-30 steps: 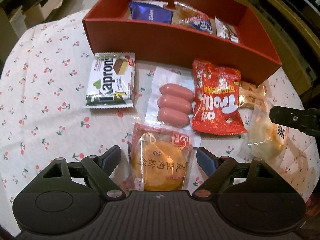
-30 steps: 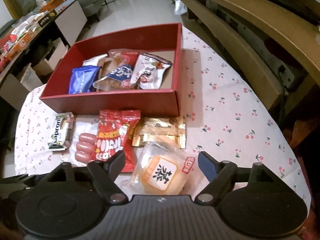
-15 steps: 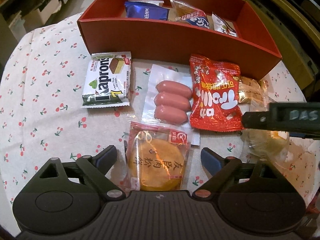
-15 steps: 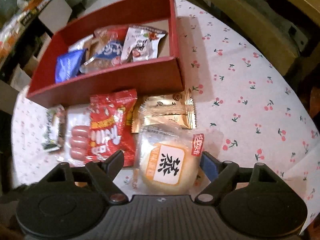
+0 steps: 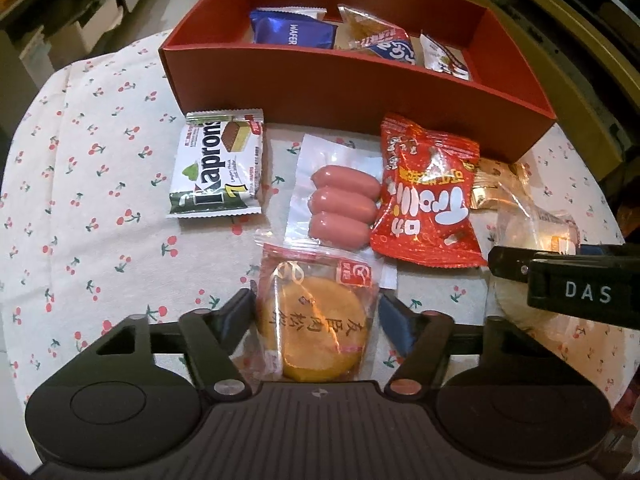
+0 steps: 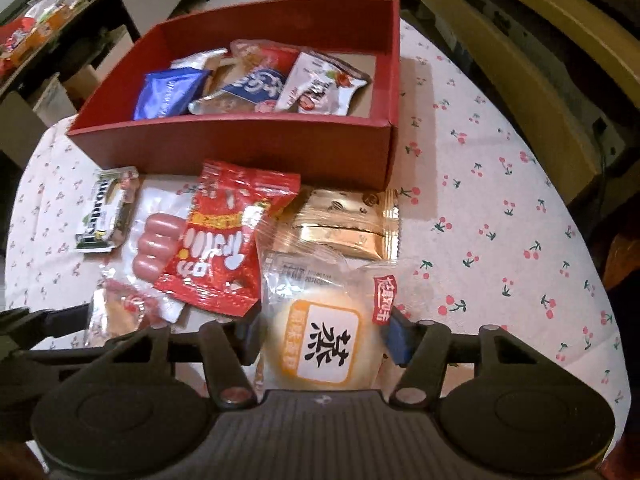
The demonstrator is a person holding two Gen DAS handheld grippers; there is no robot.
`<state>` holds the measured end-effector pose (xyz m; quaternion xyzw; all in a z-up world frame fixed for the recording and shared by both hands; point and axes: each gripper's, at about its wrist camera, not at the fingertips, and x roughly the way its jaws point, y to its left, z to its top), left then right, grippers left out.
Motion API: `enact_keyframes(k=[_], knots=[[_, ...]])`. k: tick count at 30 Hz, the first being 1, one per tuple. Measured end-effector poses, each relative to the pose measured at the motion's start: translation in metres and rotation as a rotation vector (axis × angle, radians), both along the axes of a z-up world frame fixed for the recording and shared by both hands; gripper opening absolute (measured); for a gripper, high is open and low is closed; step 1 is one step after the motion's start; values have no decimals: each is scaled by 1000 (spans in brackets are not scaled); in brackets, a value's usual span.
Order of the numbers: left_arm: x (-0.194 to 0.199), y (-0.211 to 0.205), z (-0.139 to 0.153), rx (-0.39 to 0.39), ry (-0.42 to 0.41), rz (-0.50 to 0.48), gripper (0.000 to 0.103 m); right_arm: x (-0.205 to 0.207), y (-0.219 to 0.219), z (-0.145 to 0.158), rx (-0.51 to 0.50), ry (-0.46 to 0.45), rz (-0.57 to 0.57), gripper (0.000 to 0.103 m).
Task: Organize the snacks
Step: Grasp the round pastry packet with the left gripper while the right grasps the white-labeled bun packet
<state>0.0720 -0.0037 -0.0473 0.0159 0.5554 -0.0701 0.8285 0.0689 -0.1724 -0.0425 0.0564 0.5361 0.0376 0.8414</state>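
My left gripper (image 5: pixel 316 314) has its fingers against both sides of a round orange cake in a clear packet (image 5: pixel 316 328) on the table. My right gripper (image 6: pixel 322 330) has its fingers against both sides of a pale bun in a clear packet (image 6: pixel 324 340); its finger also shows in the left wrist view (image 5: pixel 568 284). A red box (image 5: pixel 348 84) (image 6: pixel 240 148) at the back holds several snacks. Before it lie a Kapron wafer (image 5: pixel 218 168), a sausage pack (image 5: pixel 340 208), a red Trolli bag (image 5: pixel 428 200) and a gold packet (image 6: pixel 348 224).
The round table (image 5: pixel 80 160) has a white cloth with cherries, and its edge curves close on the left and right. Wooden furniture (image 6: pixel 540 40) stands to the right. Shelves with boxes (image 6: pixel 60 20) stand at the back left.
Both grippers have moved forward and down over their packets, and their jaws have closed from wide open onto the packets' sides. The right gripper's finger has come further into the left wrist view.
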Motion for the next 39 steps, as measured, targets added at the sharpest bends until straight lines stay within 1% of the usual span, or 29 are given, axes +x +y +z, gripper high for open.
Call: enact_keyframes(k=[3, 5, 12, 14, 16, 22, 25, 28, 34, 39], knots=[[-5, 0, 1, 6, -4, -4, 67, -6, 3, 4, 3, -13, 13, 65], [-8, 1, 3, -3, -1, -2, 64, -11, 4, 6, 9, -19, 19, 65], [-12, 2, 3, -8, 6, -8, 64, -23, 15, 5, 20, -14, 63, 65], [-11, 1, 3, -7, 3, -12, 71, -21, 16, 5, 23, -11, 65, 65], [-11, -1, 2, 1, 2, -16, 75, -20, 17, 4, 20, -9, 65, 65], [-13, -6, -1, 38, -8, -32, 77, -19, 14, 3, 21, -1, 74, 65], [-15, -10, -2, 61, -15, -39, 75, -19, 13, 2, 16, 0, 74, 65], [-16, -10, 0, 68, -27, -41, 64, -19, 13, 0, 9, 4, 78, 65], [-16, -6, 4, 31, -19, -36, 63, -19, 19, 3, 7, -8, 100, 65], [-17, 0, 15, -2, -44, -22, 63, -20, 19, 7, 17, -25, 99, 65]])
